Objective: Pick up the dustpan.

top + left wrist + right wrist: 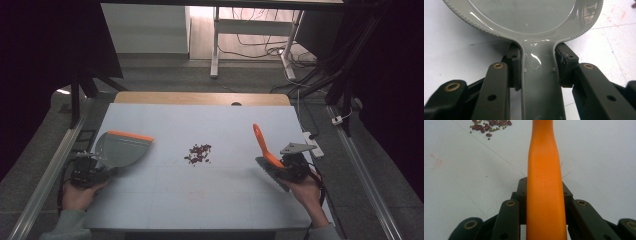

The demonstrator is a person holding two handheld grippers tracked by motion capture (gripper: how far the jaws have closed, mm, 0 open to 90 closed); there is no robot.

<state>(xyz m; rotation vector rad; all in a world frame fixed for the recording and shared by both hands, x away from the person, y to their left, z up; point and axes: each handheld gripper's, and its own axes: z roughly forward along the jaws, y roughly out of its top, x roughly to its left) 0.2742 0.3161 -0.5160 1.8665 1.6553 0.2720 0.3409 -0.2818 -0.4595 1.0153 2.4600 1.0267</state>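
In the high view, a person's two hands come in from the bottom edge over a pale blue table (165,200). The left gripper (95,167) sits near the table's left edge and grips the handle of a grey dustpan (120,150), whose orange-edged lip points toward the middle of the table. The right gripper (292,167) is near the right edge and grips an orange-handled brush (262,145); the handle rises tilted up and to the left, with the dark bristles low beside the gripper. Between the two tools, well apart from both, a small heap of reddish beans (199,153) lies on the table. In the left gripper view, the black jaws are closed on the dustpan's (541,82) narrow grey handle from both sides, and the pan's ribbed rim spreads across the top, above the white surface. In the right gripper view, the jaws clamp the brush's (545,190) orange handle, which runs straight up the middle; the beans (490,126), dark red mixed with small greenish ones, lie at the upper left on the table (599,157).
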